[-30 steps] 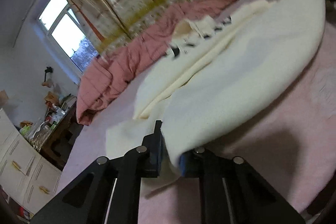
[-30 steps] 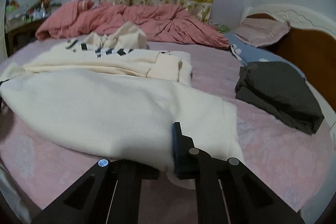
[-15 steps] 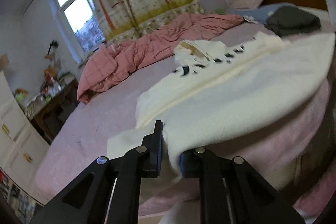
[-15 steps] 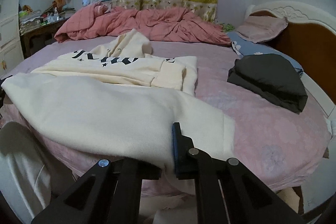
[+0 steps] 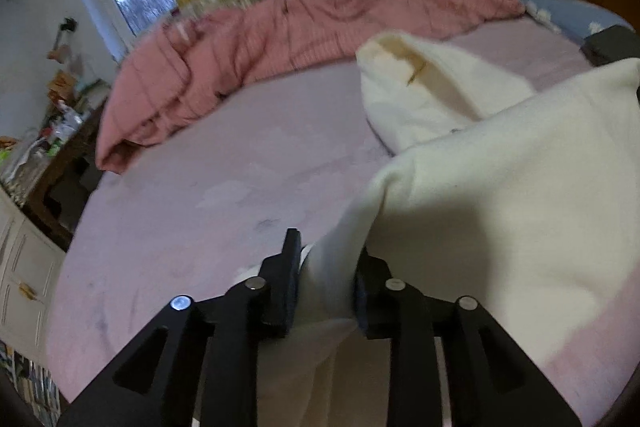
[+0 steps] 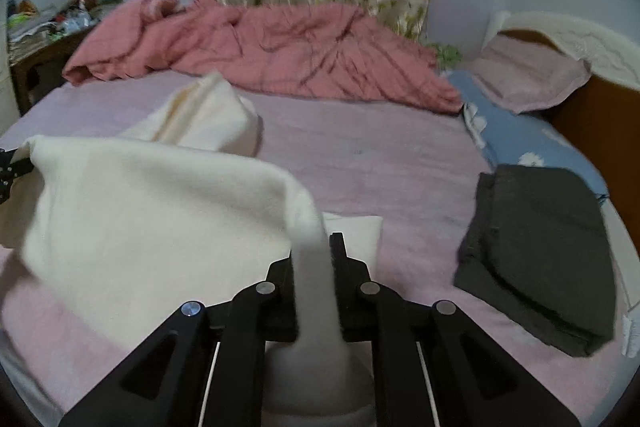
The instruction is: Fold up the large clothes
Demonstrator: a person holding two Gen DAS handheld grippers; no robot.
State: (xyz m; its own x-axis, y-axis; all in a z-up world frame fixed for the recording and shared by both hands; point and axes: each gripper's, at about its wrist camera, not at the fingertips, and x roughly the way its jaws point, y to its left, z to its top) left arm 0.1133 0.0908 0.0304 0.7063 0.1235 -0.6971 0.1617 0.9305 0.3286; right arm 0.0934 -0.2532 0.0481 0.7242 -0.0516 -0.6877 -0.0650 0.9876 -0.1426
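Note:
A large cream hoodie (image 5: 500,187) lies on the pink bed sheet (image 5: 240,167), its lower half lifted and carried over the upper half. Its hood (image 5: 432,95) sticks out toward the quilt. My left gripper (image 5: 326,251) has a corner of the hem between its fingers. The jaws are opening, and the cloth still fills the gap from pad to pad. In the right wrist view the hoodie (image 6: 140,211) hangs as a fold, and my right gripper (image 6: 314,255) is shut on the other hem corner. The left gripper (image 6: 10,167) shows at that fold's far left end.
A rumpled pink quilt (image 6: 260,47) lies along the far side of the bed. A folded dark garment (image 6: 540,259) sits at the right, beside a blue cloth (image 6: 520,139) and a pillow (image 6: 528,75). A cluttered desk (image 5: 40,147) and white drawers (image 5: 20,267) stand left of the bed.
Both grippers have swung the hem forward over the hoodie, so the printed chest is now covered. The left jaws stand wider apart than before.

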